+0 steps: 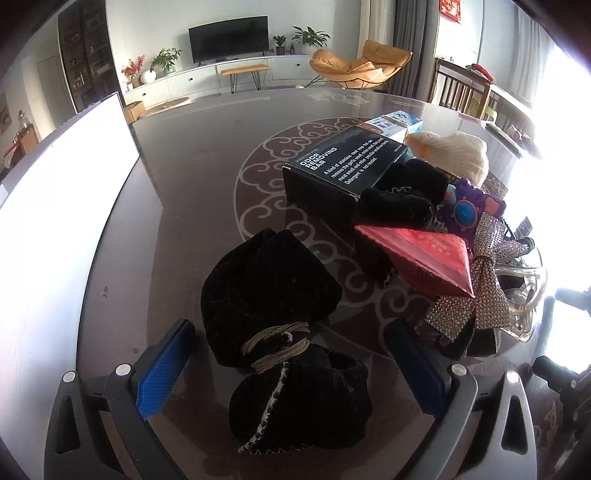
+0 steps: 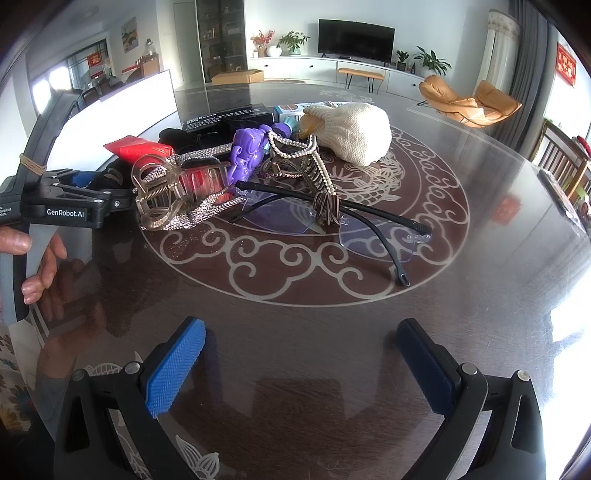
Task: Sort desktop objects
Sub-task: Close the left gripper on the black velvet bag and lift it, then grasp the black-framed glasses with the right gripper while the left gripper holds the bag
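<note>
A black pouch [image 1: 273,321] lies between the spread left gripper [image 1: 291,362] fingers. The right gripper [image 2: 301,363] gapes over bare glossy table [image 2: 295,332]; a TV [image 2: 354,35] stands far ahead

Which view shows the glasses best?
The right wrist view: the glasses lie in full sight on the table, both lenses and both black arms visible, one arm under the brown hair clip. The left wrist view shows none of them.

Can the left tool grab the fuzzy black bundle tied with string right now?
Probably yes. The left tool is open, with the black bundle lying between its blue fingers and nothing on top of it. The red packet sits off to the side, apart from the bundle.
</note>
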### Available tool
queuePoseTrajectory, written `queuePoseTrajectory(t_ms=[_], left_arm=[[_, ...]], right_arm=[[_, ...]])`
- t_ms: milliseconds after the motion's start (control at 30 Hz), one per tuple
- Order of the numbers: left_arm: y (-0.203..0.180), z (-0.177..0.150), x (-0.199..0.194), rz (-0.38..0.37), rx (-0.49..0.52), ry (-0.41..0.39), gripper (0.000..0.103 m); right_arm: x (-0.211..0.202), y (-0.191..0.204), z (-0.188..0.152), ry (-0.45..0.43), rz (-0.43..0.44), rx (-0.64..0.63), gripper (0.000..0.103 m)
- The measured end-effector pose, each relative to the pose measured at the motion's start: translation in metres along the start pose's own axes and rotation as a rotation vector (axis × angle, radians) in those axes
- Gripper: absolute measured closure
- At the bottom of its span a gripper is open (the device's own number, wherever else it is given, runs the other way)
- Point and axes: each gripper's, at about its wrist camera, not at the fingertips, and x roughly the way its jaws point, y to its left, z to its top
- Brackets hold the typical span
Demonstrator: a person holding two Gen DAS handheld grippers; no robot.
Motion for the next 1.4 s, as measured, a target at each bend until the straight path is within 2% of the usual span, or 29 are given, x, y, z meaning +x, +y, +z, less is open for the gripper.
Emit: queuePoseTrajectory(t_ms=[567, 600, 667, 700, 767, 800, 933, 1133, 1200, 1267, 1333, 1400], left_arm=[[-0.008, -0.002, -0.004, 0.020, 0.022, -0.015, 0.000], [-0.011, -0.002, -0.004, 0.010, 0.028, -0.019, 0.003], [-0.013, -0.005, -0.010, -0.026, 0.043, -0.042, 0.024], [-0.015, -0.006, -0.013, -0.034, 0.052, -0.050, 0.031], [-0.020, -0.010, -0.019, -0.049, 0.072, -0.066, 0.056], [-0.022, -0.012, -0.022, -0.047, 0.075, -0.069, 0.058], [-0.023, -0.028, -0.034, -0.063, 0.057, -0.069, 0.059], [-0.022, -0.046, -0.048, -0.046, 0.052, -0.071, 0.059], [-0.024, -0.051, -0.050, -0.039, 0.054, -0.084, 0.059], [-0.026, -0.052, -0.049, -0.038, 0.052, -0.085, 0.059], [-0.025, -0.051, -0.049, -0.039, 0.052, -0.085, 0.059], [-0.028, -0.054, -0.048, -0.040, 0.051, -0.086, 0.059]], right_arm=[[0.001, -0.001, 0.000, 0.001, 0.003, 0.001, 0.000], [0.001, -0.001, 0.000, 0.001, 0.003, 0.001, 0.000], [0.001, -0.001, 0.000, 0.001, 0.003, 0.001, 0.000], [0.001, -0.001, 0.000, 0.001, 0.003, 0.001, 0.000], [0.001, -0.001, 0.000, 0.001, 0.003, 0.001, 0.000], [0.001, -0.001, 0.000, 0.001, 0.003, 0.001, 0.000], [0.001, -0.001, 0.000, -0.001, -0.003, 0.002, 0.000], [0.001, 0.000, 0.000, 0.006, -0.001, 0.012, 0.000], [0.003, -0.002, 0.007, 0.061, 0.026, -0.020, 0.000], [0.003, -0.012, 0.018, 0.131, 0.097, -0.038, 0.001], [-0.004, -0.025, 0.032, 0.122, 0.078, -0.035, 0.001], [-0.014, -0.037, 0.054, 0.072, 0.023, -0.063, 0.000]])
